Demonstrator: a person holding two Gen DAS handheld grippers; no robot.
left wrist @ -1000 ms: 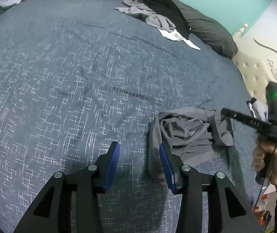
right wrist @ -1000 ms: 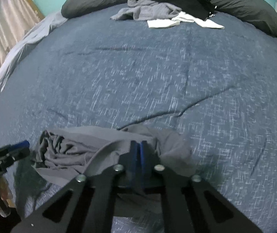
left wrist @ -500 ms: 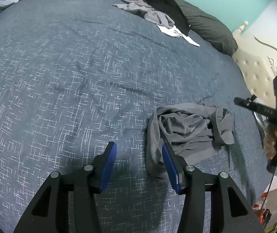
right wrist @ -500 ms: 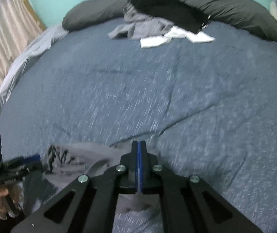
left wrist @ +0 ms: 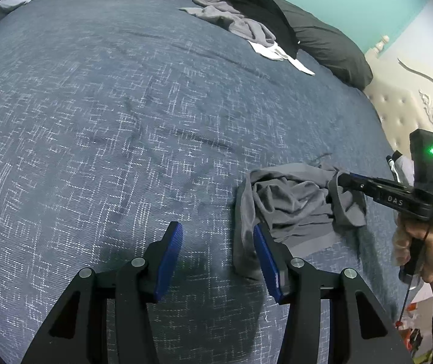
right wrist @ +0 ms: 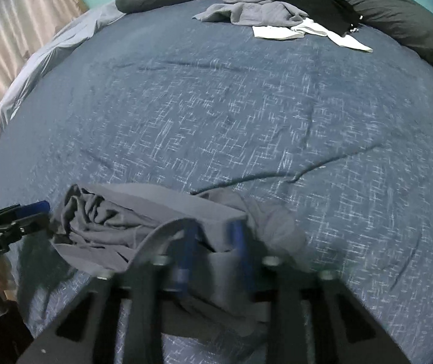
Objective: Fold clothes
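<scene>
My left gripper (left wrist: 218, 253) hangs over the blanket (left wrist: 110, 127) with its blue pads (left wrist: 170, 250) set moderately wide and nothing between them; the right-hand pad just meets the near edge of the garment (left wrist: 292, 206). That grey garment lies crumpled on the blanket at about four o'clock in my left view, near the bed's edge.

My right gripper (right wrist: 213, 253) is blurred in its own view. Its jaws are opening, a fold of the garment (right wrist: 143, 221) lies between them, and the pads do not seem to press on it. From the left camera I see it at three o'clock, tip at the garment's far edge, my hand (left wrist: 423, 248) around its handle.

At twelve o'clock a pile (right wrist: 265, 9) of grey, black and white clothes lies against dark pillows (right wrist: 398, 15).
</scene>
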